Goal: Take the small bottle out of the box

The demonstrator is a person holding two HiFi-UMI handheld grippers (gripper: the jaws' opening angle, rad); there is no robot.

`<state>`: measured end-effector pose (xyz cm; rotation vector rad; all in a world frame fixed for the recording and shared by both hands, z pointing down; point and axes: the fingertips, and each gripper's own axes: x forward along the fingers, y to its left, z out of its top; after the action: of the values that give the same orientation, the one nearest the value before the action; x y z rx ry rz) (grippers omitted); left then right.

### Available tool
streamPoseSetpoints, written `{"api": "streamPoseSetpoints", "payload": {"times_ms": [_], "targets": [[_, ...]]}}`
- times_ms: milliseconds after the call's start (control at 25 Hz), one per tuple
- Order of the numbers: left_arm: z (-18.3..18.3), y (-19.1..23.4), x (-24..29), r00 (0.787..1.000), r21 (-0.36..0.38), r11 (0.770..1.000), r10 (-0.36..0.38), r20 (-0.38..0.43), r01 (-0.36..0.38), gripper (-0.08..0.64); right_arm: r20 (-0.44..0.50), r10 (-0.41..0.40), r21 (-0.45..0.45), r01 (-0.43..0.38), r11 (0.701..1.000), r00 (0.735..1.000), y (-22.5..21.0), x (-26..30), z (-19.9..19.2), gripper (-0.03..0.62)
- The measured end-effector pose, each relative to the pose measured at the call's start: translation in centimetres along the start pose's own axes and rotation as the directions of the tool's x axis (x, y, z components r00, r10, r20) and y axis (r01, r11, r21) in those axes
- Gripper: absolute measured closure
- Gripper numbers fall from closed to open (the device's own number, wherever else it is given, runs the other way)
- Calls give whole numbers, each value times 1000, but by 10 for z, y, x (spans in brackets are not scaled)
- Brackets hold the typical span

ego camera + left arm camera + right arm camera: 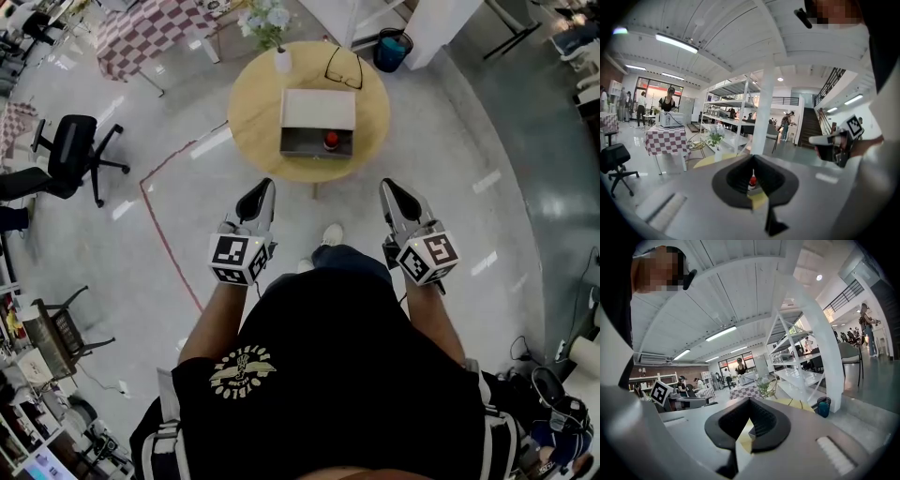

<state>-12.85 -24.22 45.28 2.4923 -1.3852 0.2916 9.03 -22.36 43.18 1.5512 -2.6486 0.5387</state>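
Note:
The small bottle (330, 141), red-capped, stands in the open grey box (302, 143) under its raised white lid (319, 108) on the round wooden table (253, 112). Both grippers hang over the floor short of the table's near edge, well apart from the box. My left gripper (262, 187) is shut and empty, and so is my right gripper (390, 186). In the left gripper view the bottle (752, 180) shows far off through the notch of the closed jaws (757, 199). The right gripper view shows its jaws (745, 427) closed with the table (797, 403) beyond them.
A vase with flowers (281, 58) and a pair of glasses (344, 69) sit at the table's far side. A teal bin (392, 49) stands behind the table. A black office chair (70, 155) is far left. Red tape (159, 225) marks the floor.

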Motion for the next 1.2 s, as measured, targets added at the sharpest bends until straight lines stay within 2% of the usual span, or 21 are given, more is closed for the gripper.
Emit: {"api": "streamPoseSetpoints", "payload": {"times_ms": [280, 600, 760, 1000, 1200], "targets": [[17, 7, 42, 1000, -1, 1000, 20, 0, -20, 560, -8, 44, -22, -44, 999, 999, -29, 36, 19, 586], [48, 0, 103, 999, 3, 1000, 30, 25, -30, 560, -7, 70, -50, -70, 996, 998, -80, 61, 52, 587], [51, -4, 127, 998, 0, 999, 44, 33, -44, 560, -11, 79, -55, -79, 995, 997, -104, 70, 57, 587], [50, -7, 142, 998, 5, 999, 53, 33, -54, 560, -8, 85, -46, -86, 995, 996, -120, 79, 57, 586], [53, -4, 137, 995, -1, 996, 89, 36, -89, 560, -15, 115, -47, -115, 992, 993, -119, 81, 57, 586]]}}
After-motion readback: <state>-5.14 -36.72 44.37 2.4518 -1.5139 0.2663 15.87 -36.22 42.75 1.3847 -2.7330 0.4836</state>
